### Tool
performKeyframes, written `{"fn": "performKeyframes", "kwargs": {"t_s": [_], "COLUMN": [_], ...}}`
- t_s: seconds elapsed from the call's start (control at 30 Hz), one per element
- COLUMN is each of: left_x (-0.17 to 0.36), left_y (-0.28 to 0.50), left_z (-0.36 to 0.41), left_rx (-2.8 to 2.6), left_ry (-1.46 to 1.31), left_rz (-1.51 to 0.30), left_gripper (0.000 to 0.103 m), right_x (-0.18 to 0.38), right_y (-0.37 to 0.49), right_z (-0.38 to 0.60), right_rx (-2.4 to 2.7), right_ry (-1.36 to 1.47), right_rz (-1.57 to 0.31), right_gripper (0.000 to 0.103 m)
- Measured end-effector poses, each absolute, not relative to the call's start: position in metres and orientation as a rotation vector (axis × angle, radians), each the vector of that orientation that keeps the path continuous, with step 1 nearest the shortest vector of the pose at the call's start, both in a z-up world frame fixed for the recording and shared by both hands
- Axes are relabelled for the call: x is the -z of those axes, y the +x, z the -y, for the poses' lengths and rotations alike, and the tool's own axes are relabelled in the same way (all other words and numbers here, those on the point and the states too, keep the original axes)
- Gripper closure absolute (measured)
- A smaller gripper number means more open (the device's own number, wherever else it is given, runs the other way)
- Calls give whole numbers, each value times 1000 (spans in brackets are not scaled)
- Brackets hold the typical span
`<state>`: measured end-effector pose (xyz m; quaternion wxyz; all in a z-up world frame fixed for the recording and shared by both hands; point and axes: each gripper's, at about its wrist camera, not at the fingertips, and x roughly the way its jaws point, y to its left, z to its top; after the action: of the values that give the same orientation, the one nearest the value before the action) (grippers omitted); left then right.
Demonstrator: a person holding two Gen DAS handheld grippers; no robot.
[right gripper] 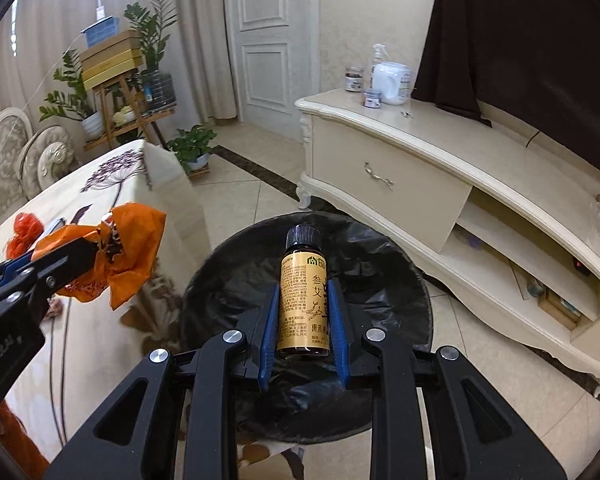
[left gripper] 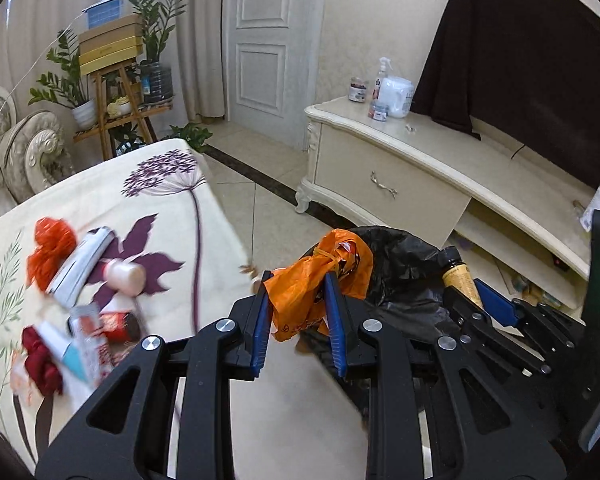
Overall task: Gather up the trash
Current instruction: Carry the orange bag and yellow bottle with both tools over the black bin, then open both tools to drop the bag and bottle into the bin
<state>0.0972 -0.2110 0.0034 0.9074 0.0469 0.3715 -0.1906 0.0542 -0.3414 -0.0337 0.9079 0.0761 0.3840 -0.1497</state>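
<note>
My left gripper (left gripper: 298, 280) is shut on a crumpled orange plastic bag (left gripper: 320, 276) and holds it in the air at the near rim of a bin lined with a black bag (left gripper: 408, 264). The orange bag also shows in the right wrist view (right gripper: 132, 252), left of the bin (right gripper: 380, 264). My right gripper (right gripper: 303, 286) is shut on a small brown bottle with a gold label and black cap (right gripper: 303, 292), upright above the bin's opening. The bottle's top shows in the left wrist view (left gripper: 458, 272).
A table with a floral cloth (left gripper: 168, 200) at the left holds more trash: an orange net (left gripper: 52, 248), a white tube (left gripper: 82, 268), a small pink-white bottle (left gripper: 126, 276), red wrappers (left gripper: 116, 326). A cream TV cabinet (left gripper: 420, 172) stands right of the bin.
</note>
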Motion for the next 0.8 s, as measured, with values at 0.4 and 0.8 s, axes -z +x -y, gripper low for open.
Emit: {"fn": "performKeyframes", "kwargs": {"t_s": [0.4, 0.8], "left_x": [12, 26], "left_y": [117, 127], "left_z": [242, 249], "left_rx": [379, 354], "left_ry": [148, 166], "left_rz": [-793, -828], "left_gripper": [78, 68], "right_x": [47, 50], "right_y": [70, 74], "right_z": [371, 375], "right_rx": [341, 365], "right_ry": [193, 186], "right_rz": [-797, -800], "right_gripper": [78, 69]}}
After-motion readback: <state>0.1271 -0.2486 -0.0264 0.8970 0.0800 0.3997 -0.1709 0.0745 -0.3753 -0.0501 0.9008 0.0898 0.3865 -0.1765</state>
